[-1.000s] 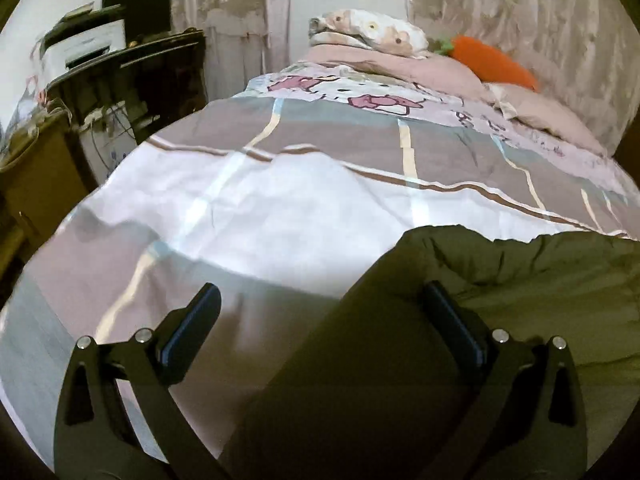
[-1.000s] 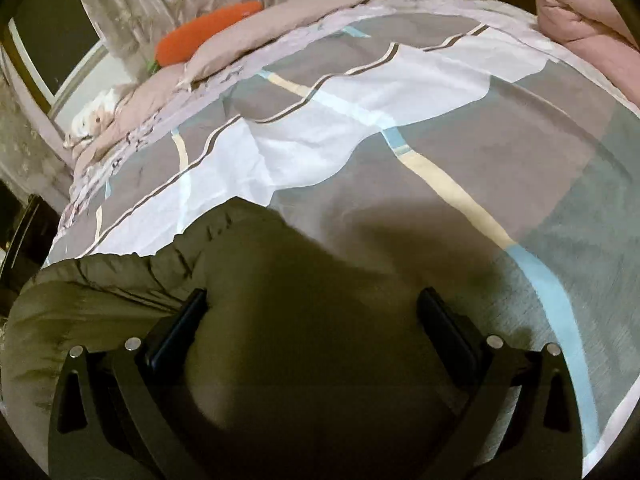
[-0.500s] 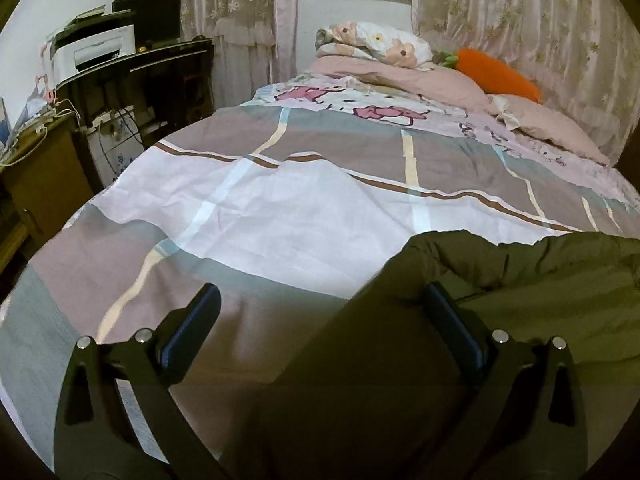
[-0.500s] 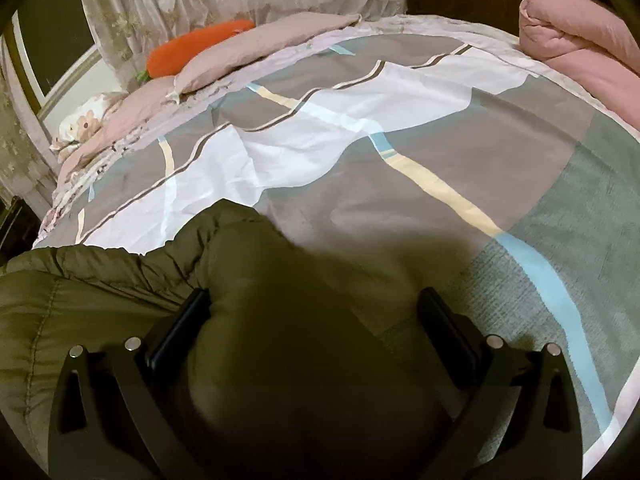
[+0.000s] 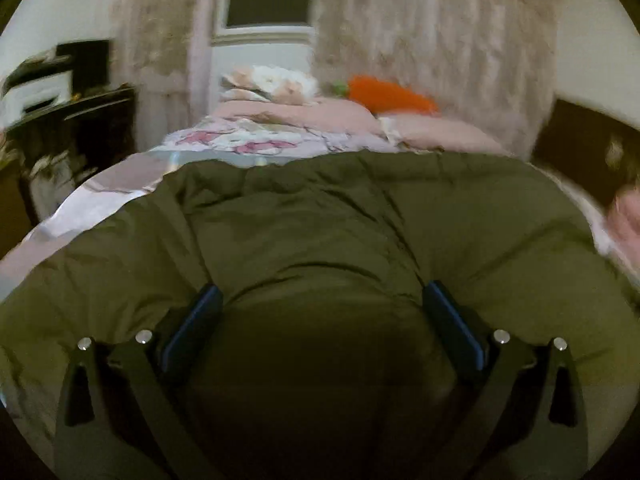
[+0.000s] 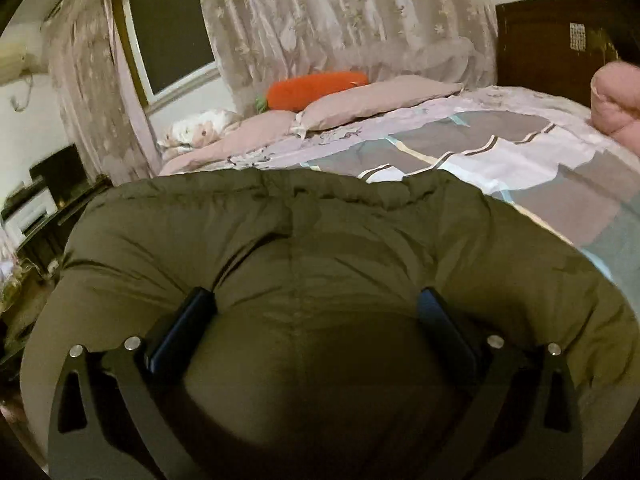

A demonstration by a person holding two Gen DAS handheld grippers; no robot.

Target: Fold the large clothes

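Now puffy, quilted olive-green padded jacket (image 5: 320, 232) bulging between both tools, left gripper (image 5: 320, 312) and right gripper (image 6: 316, 312) each pinching its bulk, patchwork bedspread (image 6: 520, 152) showing at 1 o'clock.

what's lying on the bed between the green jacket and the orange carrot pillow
In the right wrist view, patterned bedding and a pinkish pillow lie between the green jacket and carrot pillow.

Left gripper (image 5: 320, 308): two black fingers (image 5: 192, 328) with dark blue pads, black triangular-cutout linkage arms, four silver screws (image 5: 143, 336). Right gripper (image 6: 316, 312): same build, black fingers (image 6: 180, 328), dark pads, cutout arms, four silver screws (image 6: 495, 341).
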